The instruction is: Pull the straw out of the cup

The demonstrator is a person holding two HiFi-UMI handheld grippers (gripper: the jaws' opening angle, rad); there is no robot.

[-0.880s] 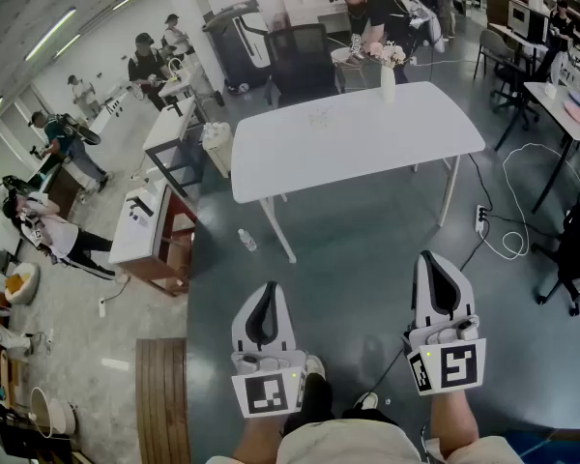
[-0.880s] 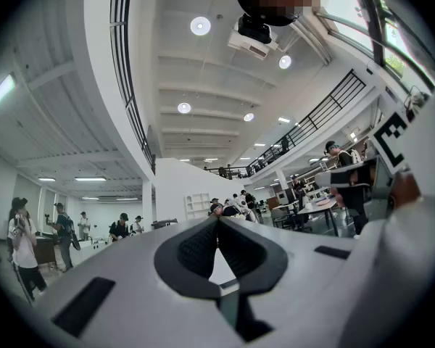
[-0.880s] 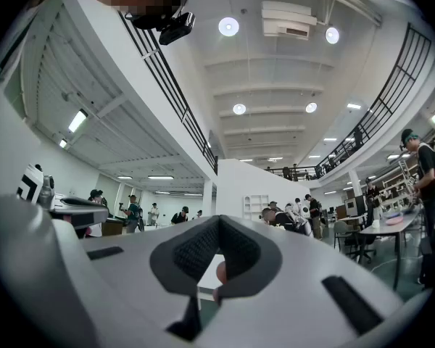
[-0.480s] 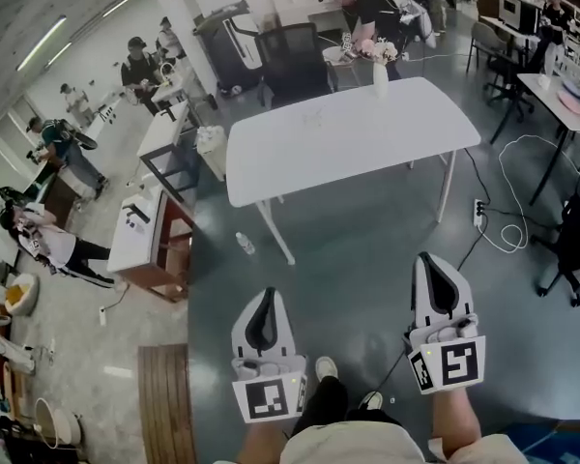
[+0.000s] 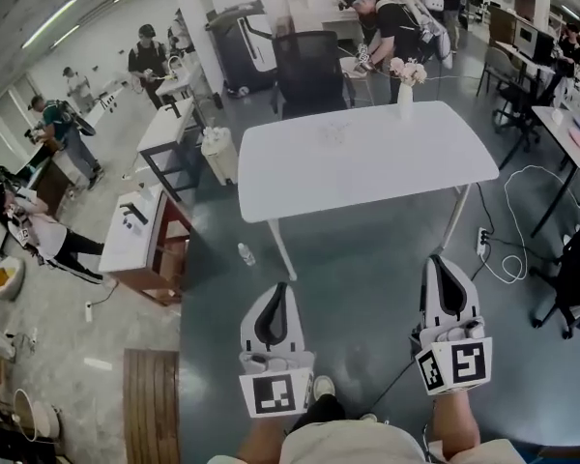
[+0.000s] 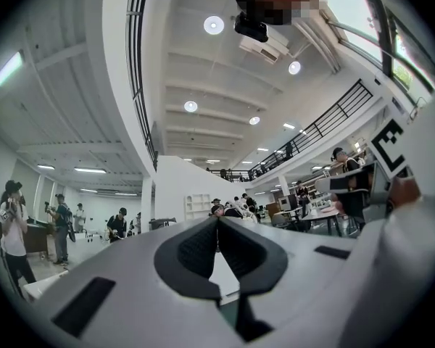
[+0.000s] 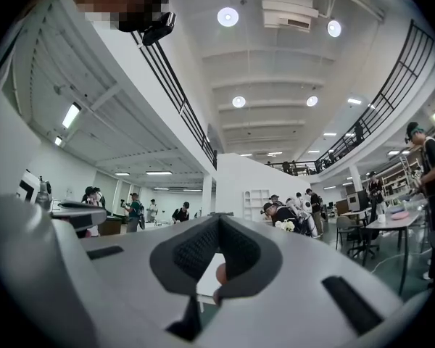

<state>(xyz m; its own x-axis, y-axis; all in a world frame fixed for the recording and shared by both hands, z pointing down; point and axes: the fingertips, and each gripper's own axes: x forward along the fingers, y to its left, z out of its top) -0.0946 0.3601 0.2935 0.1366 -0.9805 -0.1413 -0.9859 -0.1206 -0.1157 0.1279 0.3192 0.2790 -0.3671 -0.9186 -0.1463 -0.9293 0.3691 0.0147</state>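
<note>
A white table [image 5: 367, 177] stands ahead of me on the grey floor. Near its middle lies a small pale thing [image 5: 333, 132], too small to tell as a cup or straw. My left gripper [image 5: 275, 294] is held low in front of me, well short of the table, its jaws together on nothing. My right gripper [image 5: 443, 265] is beside it at the same height, also shut and empty. In the left gripper view the dark pads [image 6: 203, 245] meet along one line. The right gripper view shows its pads [image 7: 199, 249] closed the same way.
A white vase of flowers [image 5: 405, 97] stands at the table's far right edge. A black chair [image 5: 309, 71] is behind the table. A side desk [image 5: 140, 235] is to the left, a bottle [image 5: 246, 253] lies on the floor, and cables [image 5: 507, 245] trail at the right. Several people work around the room.
The table has slid lower and to the right in the head view and looks a little nearer. Both grippers stay shut, side by side, in the same place before me.
</note>
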